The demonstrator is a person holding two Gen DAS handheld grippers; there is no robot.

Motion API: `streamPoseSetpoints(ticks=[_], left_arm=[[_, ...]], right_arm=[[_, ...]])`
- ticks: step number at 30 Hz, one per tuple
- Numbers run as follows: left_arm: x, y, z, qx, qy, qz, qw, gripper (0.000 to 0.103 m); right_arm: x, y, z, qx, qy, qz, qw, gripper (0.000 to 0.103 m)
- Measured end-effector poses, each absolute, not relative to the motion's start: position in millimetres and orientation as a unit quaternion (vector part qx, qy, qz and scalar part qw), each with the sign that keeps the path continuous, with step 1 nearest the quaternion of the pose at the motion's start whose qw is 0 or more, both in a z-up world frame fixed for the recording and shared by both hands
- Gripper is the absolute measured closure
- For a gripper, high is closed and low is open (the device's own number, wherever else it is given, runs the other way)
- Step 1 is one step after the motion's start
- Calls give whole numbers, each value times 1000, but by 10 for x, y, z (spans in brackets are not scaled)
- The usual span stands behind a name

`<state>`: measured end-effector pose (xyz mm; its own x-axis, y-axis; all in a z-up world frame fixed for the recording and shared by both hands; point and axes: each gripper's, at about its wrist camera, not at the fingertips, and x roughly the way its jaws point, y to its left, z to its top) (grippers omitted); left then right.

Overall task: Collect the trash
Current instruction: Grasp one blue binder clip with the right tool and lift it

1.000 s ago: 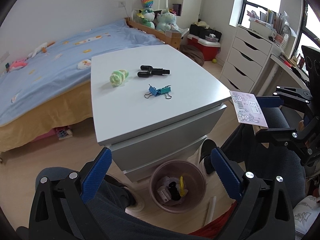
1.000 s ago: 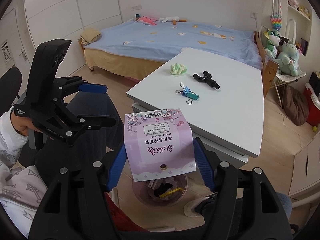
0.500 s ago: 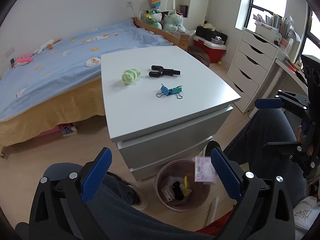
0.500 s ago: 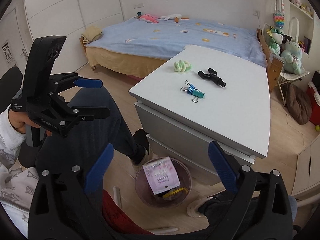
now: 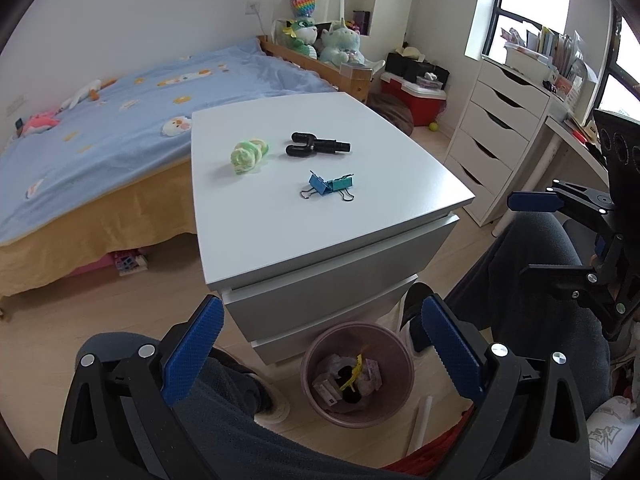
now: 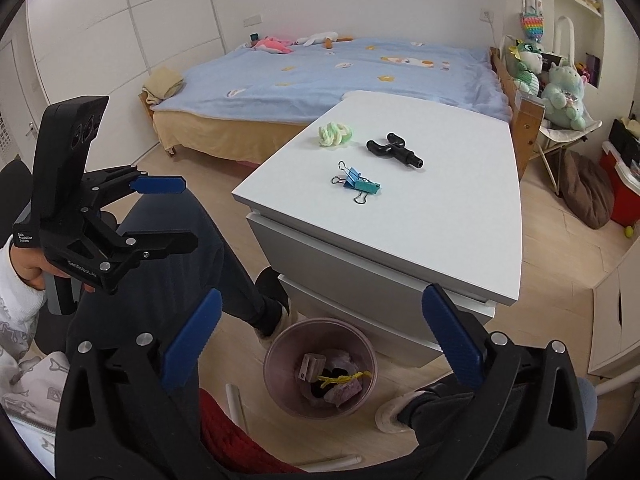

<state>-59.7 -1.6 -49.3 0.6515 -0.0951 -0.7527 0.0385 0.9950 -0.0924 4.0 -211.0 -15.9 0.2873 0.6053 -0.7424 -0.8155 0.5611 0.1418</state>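
Right gripper [image 6: 320,336] jaws opening wide, nothing between them, above trash bin [image 6: 276,376]. Left gripper [image 5: 320,340] also wide open, holding nothing.

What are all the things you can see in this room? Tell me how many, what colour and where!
white drawer cabinet: one, white top, beside the bed
green and yellow yarn bundle: one, on the cabinet top
black forked plastic tool: one, black, on the cabinet top
binder clips: two, blue and teal, touching, on the cabinet top
round pink waste bin: one, on the floor before the cabinet, holding scraps
bed with blue cover: one, behind the cabinet
plush toys: two, green, at the bed's end
white chest of drawers: one, under the window
left gripper: blue pads, open, empty
right gripper: blue pads, jaws opening, nothing between them
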Motion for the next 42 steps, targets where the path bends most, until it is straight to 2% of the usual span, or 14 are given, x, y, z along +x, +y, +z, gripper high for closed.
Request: streamPoseSetpoints(ticks=[18, 29, 32, 34, 42], left_arm=[[-175, 106, -377, -32, 398, -34, 916, 8], [-119, 192, -420, -37, 403, -25, 914, 8], [-118, 210, -442, -41, 406, -25, 913, 8], [-120, 228, -449, -43, 407, -24, 912, 8], [-124, 287, -488, -55, 410, -22, 910, 8]], right_arm=[[576, -1666, 16, -179, 371, 456, 789, 5], [978, -1142, -251, -261, 386, 468, 751, 5], [1034, -1000, -364, -286, 390, 474, 736, 20], [1065, -918, -448, -304, 392, 473, 728, 26], [1121, -808, -562, -330, 384, 479, 717, 59]])
